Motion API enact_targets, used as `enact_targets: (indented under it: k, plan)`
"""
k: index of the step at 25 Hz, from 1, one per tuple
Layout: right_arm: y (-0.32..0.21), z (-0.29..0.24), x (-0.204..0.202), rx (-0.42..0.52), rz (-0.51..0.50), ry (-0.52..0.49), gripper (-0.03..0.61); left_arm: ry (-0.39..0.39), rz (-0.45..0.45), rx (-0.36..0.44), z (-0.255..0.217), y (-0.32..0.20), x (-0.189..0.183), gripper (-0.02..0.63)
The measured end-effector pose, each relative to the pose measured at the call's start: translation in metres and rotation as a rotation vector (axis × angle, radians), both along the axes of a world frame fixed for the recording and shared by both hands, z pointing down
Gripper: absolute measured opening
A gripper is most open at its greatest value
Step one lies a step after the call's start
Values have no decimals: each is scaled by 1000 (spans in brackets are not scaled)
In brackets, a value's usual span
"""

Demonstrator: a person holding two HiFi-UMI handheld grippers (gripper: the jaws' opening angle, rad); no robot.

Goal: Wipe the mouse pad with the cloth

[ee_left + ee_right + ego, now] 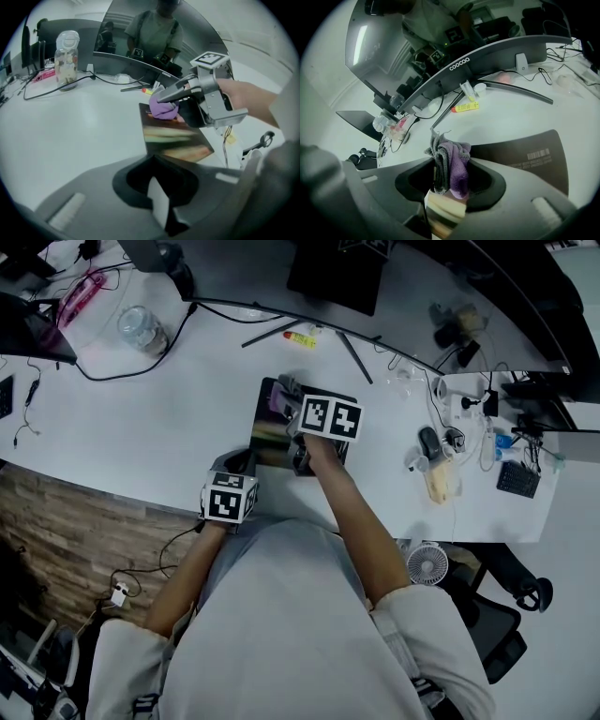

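Two grippers: one left gripper [158, 206], one right gripper [161, 97]. One mouse pad [174, 141], one cloth [457, 165], one jar [66, 58], one yellow tube [465, 107], one fan [427, 564], one tabletop [169, 418].

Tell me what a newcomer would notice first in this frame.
The right gripper stands out first, jaws shut on a bunched purple-and-grey cloth set on the far end of the dark mouse pad. The left gripper sits at the pad's near corner, jaws together. Behind them a curved monitor spans the white desk.
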State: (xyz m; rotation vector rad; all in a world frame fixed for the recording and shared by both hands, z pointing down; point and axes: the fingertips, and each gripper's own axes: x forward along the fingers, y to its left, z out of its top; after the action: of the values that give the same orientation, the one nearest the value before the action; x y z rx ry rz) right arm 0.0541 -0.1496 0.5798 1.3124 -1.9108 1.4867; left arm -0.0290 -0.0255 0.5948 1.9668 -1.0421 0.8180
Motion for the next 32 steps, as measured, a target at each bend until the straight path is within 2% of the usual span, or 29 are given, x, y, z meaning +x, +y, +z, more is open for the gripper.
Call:
enact_targets:
  k: [32]
  plan:
    - [12, 3, 48, -32, 35, -4, 183, 13, 1, 2, 0, 0, -1, 0]
